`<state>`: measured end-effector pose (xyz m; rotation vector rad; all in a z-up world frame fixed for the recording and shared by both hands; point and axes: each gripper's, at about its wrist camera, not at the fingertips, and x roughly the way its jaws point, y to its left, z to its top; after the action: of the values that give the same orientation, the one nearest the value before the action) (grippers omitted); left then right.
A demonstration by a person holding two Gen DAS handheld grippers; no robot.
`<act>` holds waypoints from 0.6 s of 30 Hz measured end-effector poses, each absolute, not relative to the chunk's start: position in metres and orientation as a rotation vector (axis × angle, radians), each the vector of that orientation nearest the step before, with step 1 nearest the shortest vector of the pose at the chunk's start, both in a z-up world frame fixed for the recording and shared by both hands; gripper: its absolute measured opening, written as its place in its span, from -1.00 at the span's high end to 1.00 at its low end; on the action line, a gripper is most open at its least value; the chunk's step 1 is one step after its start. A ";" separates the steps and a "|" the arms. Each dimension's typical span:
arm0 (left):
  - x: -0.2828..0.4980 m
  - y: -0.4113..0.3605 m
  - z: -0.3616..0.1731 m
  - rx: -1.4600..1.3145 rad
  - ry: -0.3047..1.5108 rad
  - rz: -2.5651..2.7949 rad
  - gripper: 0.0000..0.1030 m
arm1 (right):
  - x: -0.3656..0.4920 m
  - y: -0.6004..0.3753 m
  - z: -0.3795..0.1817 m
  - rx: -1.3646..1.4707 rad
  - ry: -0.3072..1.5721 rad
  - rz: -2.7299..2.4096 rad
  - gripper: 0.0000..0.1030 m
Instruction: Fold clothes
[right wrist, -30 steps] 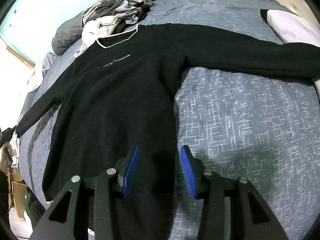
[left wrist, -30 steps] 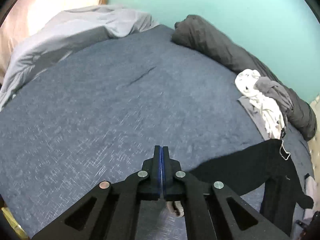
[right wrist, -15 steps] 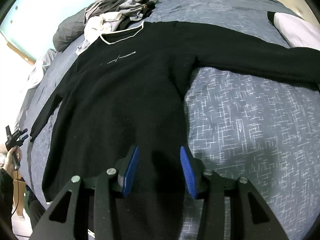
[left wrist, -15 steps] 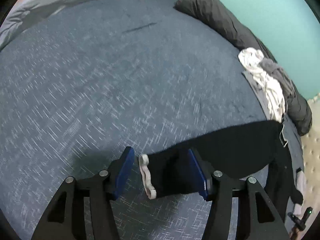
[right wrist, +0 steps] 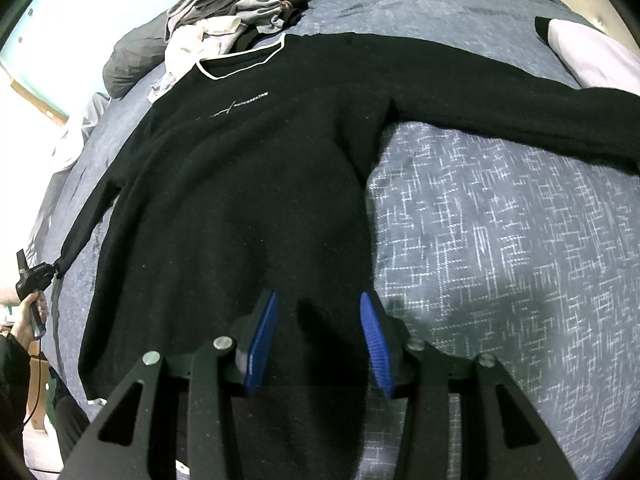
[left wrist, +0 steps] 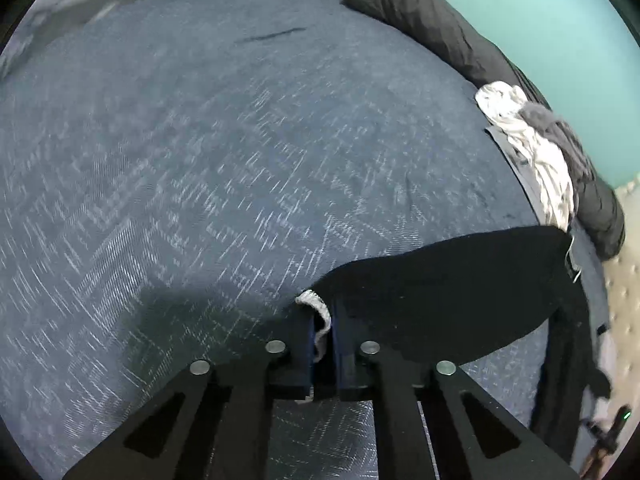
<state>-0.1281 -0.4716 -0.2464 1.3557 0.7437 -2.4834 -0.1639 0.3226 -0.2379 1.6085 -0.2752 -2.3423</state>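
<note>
Black sweater (right wrist: 240, 200) is lying flat on the bed (right wrist: 500, 260); left tongs (left wrist: 322, 320), having just closed, are pinching its white-edged cuff (left wrist: 318, 312), while right tongs (right wrist: 316, 344) are hovering half-open, empty.

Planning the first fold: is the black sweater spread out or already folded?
Spread: black sweater lies flat on the bed, both sleeves stretched outward.

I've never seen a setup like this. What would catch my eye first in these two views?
Most striking is the black sweater spread flat on the blue-grey bedspread, arms stretched wide. The left hand-held gripper has just closed on the sleeve's white-edged cuff, while the right hand-held gripper hovers open over the hem. A heap of unfolded clothes waits behind the collar.
</note>
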 end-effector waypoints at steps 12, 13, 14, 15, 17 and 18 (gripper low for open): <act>-0.123 -0.471 -0.219 1.344 0.747 -2.420 0.49 | -0.150 0.336 -0.234 1.609 -0.331 -2.324 0.15; -0.119 -0.466 -0.216 1.356 0.732 -2.424 0.37 | -0.147 0.338 -0.232 1.609 -0.336 -2.319 0.15; -0.114 -0.456 -0.211 1.378 0.714 -2.446 0.28 | -0.143 0.340 -0.230 1.608 -0.338 -2.314 0.15; -0.109 -0.446 -0.205 1.401 0.695 -2.467 0.25 | -0.139 0.341 -0.228 1.607 -0.338 -2.308 0.15; -0.101 -0.422 -0.196 1.463 0.656 -2.521 0.23 | -0.131 0.344 -0.225 1.606 -0.336 -2.295 0.15; -0.096 -0.404 -0.191 1.503 0.638 -2.557 0.22 | -0.127 0.345 -0.223 1.608 -0.335 -2.288 0.13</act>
<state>-0.0964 -0.4044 -0.1914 1.5034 0.6384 -2.5573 -0.1274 0.3448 -0.2228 1.6077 -0.3351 -2.2876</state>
